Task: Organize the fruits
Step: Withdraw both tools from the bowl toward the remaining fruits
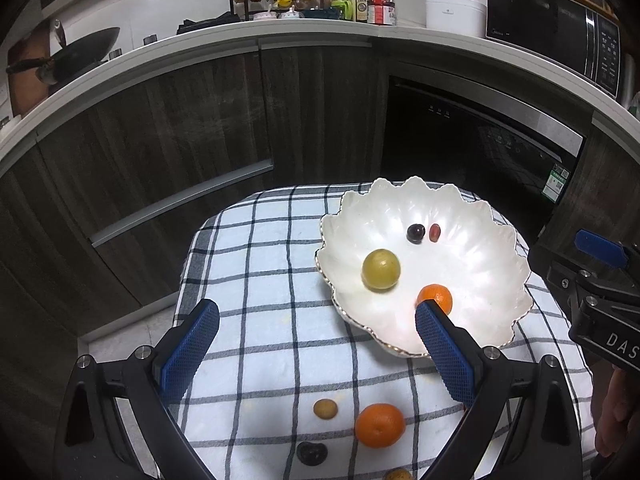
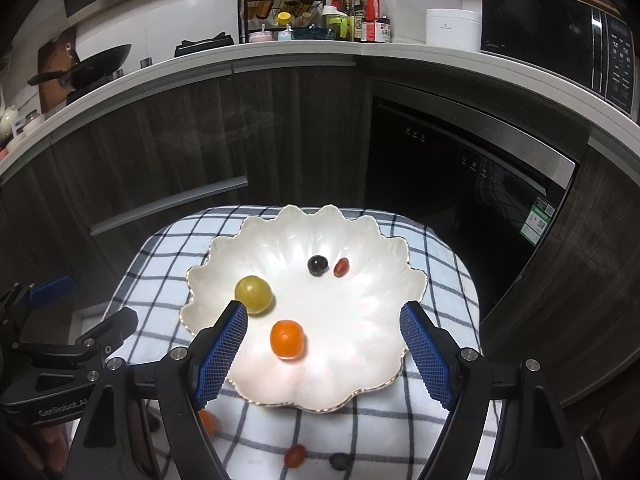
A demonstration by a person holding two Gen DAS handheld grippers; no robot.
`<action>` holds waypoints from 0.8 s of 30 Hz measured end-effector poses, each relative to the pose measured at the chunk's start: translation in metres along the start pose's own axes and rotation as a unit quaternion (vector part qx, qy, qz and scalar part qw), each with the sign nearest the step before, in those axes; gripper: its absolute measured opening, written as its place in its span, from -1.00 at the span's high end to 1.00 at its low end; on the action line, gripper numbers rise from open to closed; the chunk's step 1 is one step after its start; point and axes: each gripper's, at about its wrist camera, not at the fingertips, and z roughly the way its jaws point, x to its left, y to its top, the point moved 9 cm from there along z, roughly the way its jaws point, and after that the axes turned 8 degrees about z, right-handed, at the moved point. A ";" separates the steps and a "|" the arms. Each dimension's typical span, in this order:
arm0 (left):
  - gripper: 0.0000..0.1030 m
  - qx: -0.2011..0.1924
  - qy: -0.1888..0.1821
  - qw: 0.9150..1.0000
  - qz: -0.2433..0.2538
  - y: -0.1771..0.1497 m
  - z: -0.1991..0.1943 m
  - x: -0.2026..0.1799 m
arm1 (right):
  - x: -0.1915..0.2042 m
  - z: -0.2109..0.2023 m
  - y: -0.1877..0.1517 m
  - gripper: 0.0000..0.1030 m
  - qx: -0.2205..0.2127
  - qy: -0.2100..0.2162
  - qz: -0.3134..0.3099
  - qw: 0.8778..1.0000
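The white scalloped bowl (image 2: 304,392) is sitting on the checked cloth (image 1: 256,264) covering the worktop, and it serves as the landmark here. Inside the bowl are lying a green-yellow round fruit (image 2: 253,295), a small orange (image 2: 287,339) nearer the bowl's front rim, and, toward its back, a dark grape (image 2: 318,265) just beside a red grape (image 2: 341,267).

The right claw (image 2: 324,312) is hovering over the bowl with its blue pads spread wide, gripping nothing; the small orange is lying between and below them. The left claw (image 1: 318,312) is hanging at the bowl's left front edge, likewise gaping and empty.

On the cloth in front of the bowl are resting a larger orange (image 1: 379,425), a small tan fruit (image 1: 325,408), a dark fruit (image 1: 311,453) and a red cherry tomato (image 2: 295,455).
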 end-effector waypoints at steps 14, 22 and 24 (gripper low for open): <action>-0.94 -0.010 0.011 1.000 0.005 -0.015 -0.014 0.005 | 0.013 -0.016 -0.011 -0.54 -0.018 0.028 0.009 0.999; -0.94 -0.010 0.009 1.000 0.008 -0.032 -0.017 0.007 | 0.017 -0.021 -0.022 -0.55 -0.021 0.025 0.003 0.999; -0.94 -0.009 0.008 1.000 0.008 -0.037 -0.016 0.007 | 0.019 -0.021 -0.025 -0.55 -0.020 0.023 -0.001 1.000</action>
